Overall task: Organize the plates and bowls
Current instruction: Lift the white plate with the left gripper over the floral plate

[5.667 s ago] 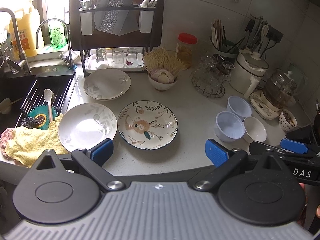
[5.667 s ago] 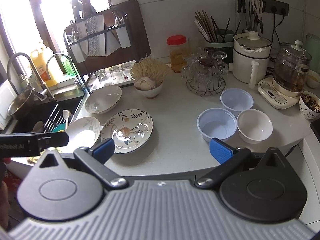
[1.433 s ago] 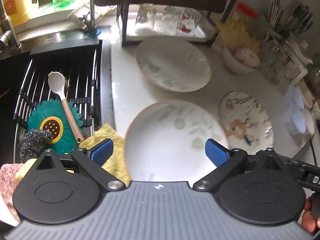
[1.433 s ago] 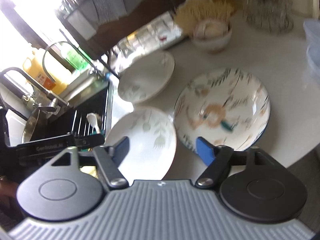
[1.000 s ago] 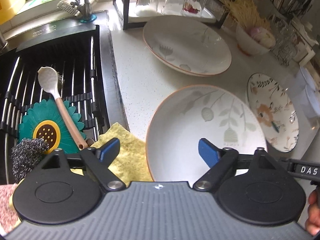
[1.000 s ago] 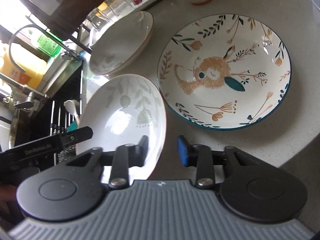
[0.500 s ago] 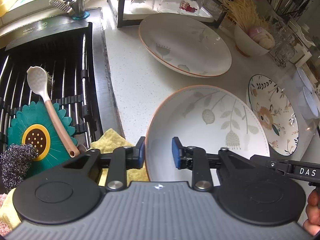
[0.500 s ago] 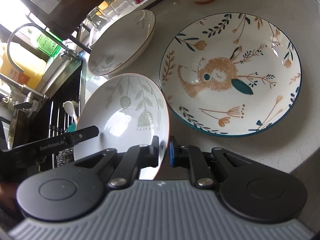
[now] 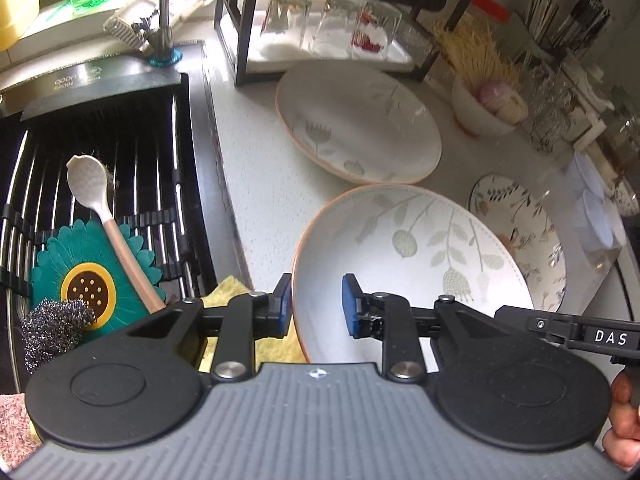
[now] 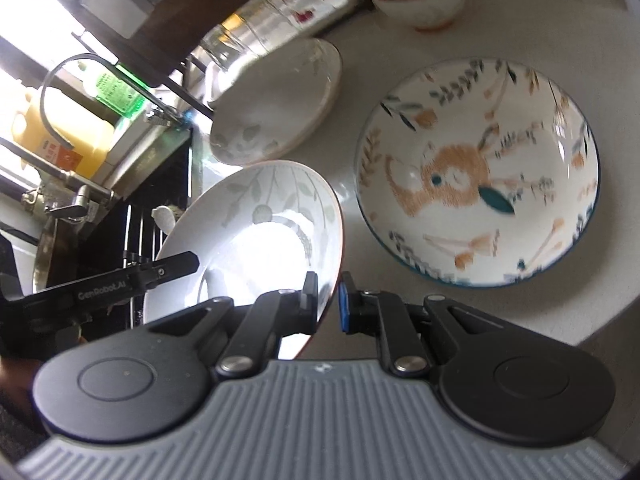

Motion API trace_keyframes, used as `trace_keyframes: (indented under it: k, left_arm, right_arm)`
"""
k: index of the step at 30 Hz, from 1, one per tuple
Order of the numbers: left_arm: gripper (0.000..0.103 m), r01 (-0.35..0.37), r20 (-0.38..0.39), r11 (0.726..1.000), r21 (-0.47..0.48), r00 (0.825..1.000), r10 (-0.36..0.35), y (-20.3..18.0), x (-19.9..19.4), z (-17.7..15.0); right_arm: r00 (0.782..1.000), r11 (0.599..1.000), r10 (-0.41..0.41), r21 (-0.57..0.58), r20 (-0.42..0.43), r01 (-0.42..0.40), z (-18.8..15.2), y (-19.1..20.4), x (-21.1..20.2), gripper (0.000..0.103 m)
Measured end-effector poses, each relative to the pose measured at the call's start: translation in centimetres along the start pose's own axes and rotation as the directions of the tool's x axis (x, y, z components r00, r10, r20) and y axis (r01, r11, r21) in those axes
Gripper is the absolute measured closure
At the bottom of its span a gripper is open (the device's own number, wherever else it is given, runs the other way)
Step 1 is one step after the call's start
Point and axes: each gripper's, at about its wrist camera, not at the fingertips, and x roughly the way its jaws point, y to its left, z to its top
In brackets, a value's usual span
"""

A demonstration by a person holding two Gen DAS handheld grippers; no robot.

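The leaf-print plate (image 9: 416, 248) is glazed ceramic: stiff, slick and breakable, so I take it by the rim from opposite sides. My left fingers (image 9: 316, 306) have just closed and pinch its near-left edge; my right fingers (image 10: 328, 304) are clamped nearly shut over its right edge. It sits just off the surface (image 9: 256, 184), hollow side up and tilted, round with no long axis. Beyond it lies its twin plate (image 9: 356, 128); right of it, the rabbit plate (image 10: 476, 176).
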Motion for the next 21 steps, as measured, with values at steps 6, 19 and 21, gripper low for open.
trace_keyframes:
  k: [6, 19, 21]
  left_arm:
    - [0.074, 0.016, 0.044, 1.000, -0.006, 0.999, -0.016, -1.6, -1.3, 1.7]
    - [0.074, 0.022, 0.115, 1.000, -0.005, 0.993, -0.022, -8.9, -1.5, 4.1]
    - [0.074, 0.028, 0.109, 1.000, 0.003, 0.994, -0.028, -10.4, -1.0, 4.3]
  right_arm:
    - [0.999, 1.000, 0.008, -0.017, 0.033, -0.007, 1.9, -0.2, -1.5, 0.090]
    - [0.992, 0.999, 0.036, -0.022, 0.124, -0.034, 5.8, -4.8, -6.0, 0.090]
    - [0.991, 1.000, 0.023, -0.022, 0.128, -0.020, 6.2, -5.8, -6.3, 0.090]
